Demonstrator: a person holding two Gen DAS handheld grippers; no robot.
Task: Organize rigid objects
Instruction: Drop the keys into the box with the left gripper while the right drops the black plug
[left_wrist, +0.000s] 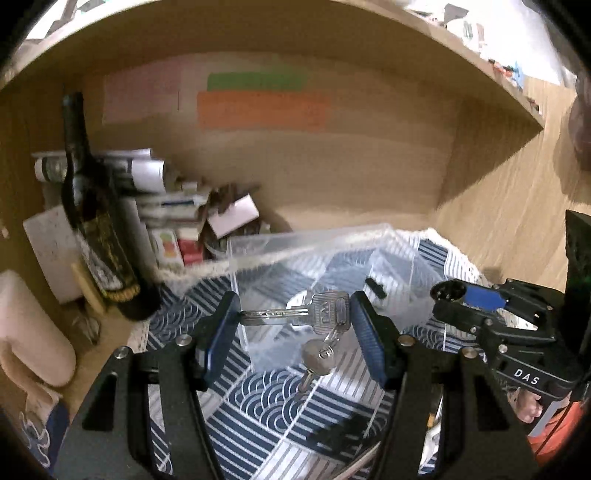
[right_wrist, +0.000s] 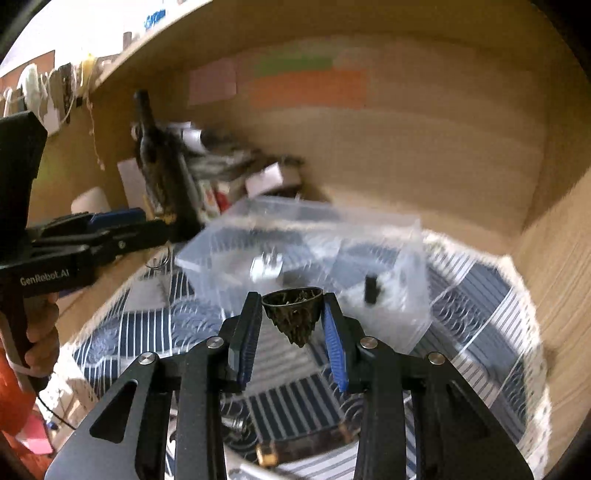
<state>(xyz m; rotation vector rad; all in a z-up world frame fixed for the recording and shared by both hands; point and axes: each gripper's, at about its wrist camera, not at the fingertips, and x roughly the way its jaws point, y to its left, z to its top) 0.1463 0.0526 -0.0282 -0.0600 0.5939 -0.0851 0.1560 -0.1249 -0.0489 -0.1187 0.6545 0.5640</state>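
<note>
Under wooden shelf, blue-and-white wave-patterned cloth covers table; clear plastic compartment box rests on it, dark glass wine bottle just left. Left gripper clamps silver key with second key dangling, near box front. Right gripper pinches dark ornate metal cone before box

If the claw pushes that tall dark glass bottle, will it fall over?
Probably, if pushed up high. The tall dark glass bottle is narrow with a small base, and it already looks tilted against the stacked boxes, so it seems tippy. Being glass, it's likely heavy, slippery and breakable.
</note>
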